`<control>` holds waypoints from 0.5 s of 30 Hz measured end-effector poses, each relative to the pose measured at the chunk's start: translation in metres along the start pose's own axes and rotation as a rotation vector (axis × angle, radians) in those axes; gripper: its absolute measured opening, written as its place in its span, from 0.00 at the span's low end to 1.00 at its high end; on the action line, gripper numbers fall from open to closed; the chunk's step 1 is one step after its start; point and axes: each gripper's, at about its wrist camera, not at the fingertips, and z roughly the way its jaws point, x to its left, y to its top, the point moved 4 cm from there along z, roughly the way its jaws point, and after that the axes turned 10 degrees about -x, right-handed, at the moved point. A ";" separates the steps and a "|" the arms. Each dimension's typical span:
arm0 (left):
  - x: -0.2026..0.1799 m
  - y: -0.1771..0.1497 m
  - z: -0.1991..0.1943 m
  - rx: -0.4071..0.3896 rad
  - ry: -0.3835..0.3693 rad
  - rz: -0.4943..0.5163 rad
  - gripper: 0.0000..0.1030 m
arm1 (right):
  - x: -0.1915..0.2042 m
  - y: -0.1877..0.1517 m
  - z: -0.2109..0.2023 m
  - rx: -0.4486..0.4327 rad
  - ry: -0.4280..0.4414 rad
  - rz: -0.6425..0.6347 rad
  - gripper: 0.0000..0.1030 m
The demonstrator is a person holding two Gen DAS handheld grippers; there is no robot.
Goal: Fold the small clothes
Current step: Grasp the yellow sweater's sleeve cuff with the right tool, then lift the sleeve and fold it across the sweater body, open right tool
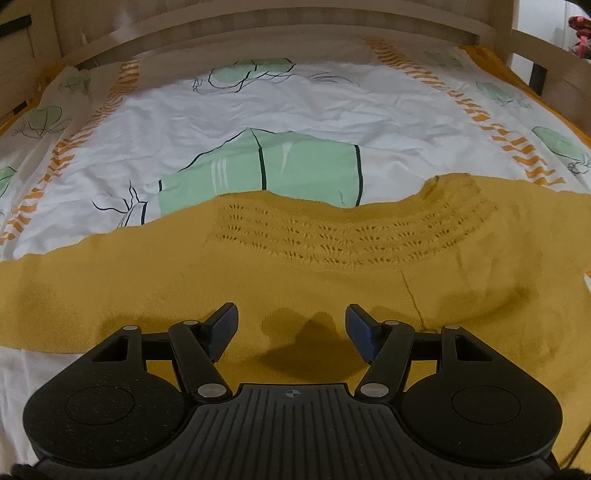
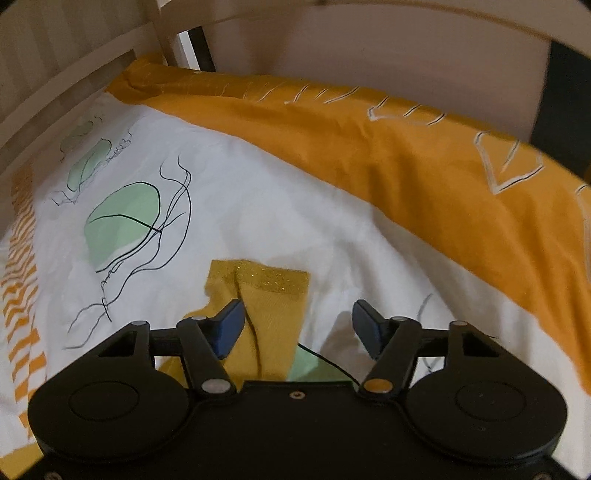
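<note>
A mustard-yellow knit sweater (image 1: 295, 273) lies spread flat across a bed, its neckline and rows of small eyelet holes toward the far side, its body filling the near half of the left wrist view. One sleeve (image 2: 266, 314) reaches out over the sheet in the right wrist view, ending in a cuff (image 2: 271, 280) flecked with glitter thread.

The left gripper (image 1: 290, 338) hangs just over the sweater's body, pointing steeply down. Its blue-padded fingers (image 1: 221, 332) stand wide apart with only flat knit showing in the gap; its shadow falls on the cloth right beneath.

The right gripper (image 2: 297, 328) hangs over the sleeve end. Its jaws are apart, and the sleeve lies under the left finger and the left part of the gap, with bare sheet toward the right finger. Whether the pads touch the sleeve cannot be told.

The sheet (image 1: 258, 110) is white, printed with pale green shapes, thin black line drawings and orange striped bands. A plain orange band (image 2: 406, 166) runs along the bed's right edge. A pale wooden bed frame (image 1: 280, 18) stands beyond.
</note>
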 end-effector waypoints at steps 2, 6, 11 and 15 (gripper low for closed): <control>0.001 -0.001 0.001 0.002 0.002 -0.002 0.61 | 0.001 -0.001 0.007 -0.006 -0.002 -0.004 0.63; 0.001 -0.003 0.004 0.007 0.004 0.003 0.61 | 0.005 -0.004 0.018 -0.001 -0.012 -0.040 0.51; 0.003 -0.004 0.005 0.016 0.008 0.000 0.61 | 0.008 -0.006 0.024 0.014 0.041 -0.045 0.15; 0.003 -0.002 0.004 0.016 0.013 0.002 0.61 | 0.011 -0.002 0.012 -0.022 0.086 -0.023 0.13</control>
